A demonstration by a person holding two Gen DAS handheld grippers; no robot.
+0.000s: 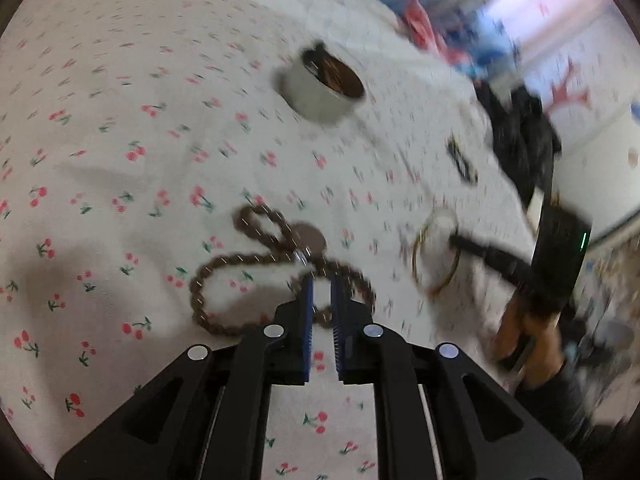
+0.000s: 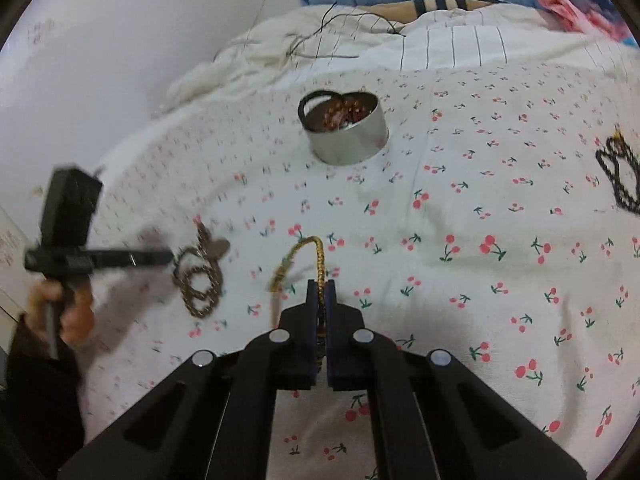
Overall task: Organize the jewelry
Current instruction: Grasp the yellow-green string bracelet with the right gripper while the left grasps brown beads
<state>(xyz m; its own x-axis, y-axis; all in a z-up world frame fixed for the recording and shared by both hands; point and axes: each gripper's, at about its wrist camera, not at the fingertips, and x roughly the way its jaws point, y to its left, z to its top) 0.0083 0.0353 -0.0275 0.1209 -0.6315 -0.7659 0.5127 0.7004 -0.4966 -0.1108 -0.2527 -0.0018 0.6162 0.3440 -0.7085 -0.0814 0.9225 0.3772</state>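
A brown beaded necklace with a round pendant (image 1: 256, 264) lies looped on the cherry-print sheet; it also shows in the right wrist view (image 2: 200, 276). My left gripper (image 1: 321, 280) hangs just over its near loop, jaws slightly apart and empty. My right gripper (image 2: 321, 286) is shut on a gold bangle (image 2: 316, 256), also seen in the left wrist view (image 1: 434, 256), and holds it upright. A round metal tin (image 1: 320, 88) holding jewelry stands farther back; it also shows in the right wrist view (image 2: 346, 128).
A black chain bracelet (image 2: 618, 176) lies at the right, also seen in the left wrist view (image 1: 462, 158). A bunched blanket (image 2: 320, 40) and pillows lie behind the tin. A wall (image 2: 100, 40) bounds the bed on the left.
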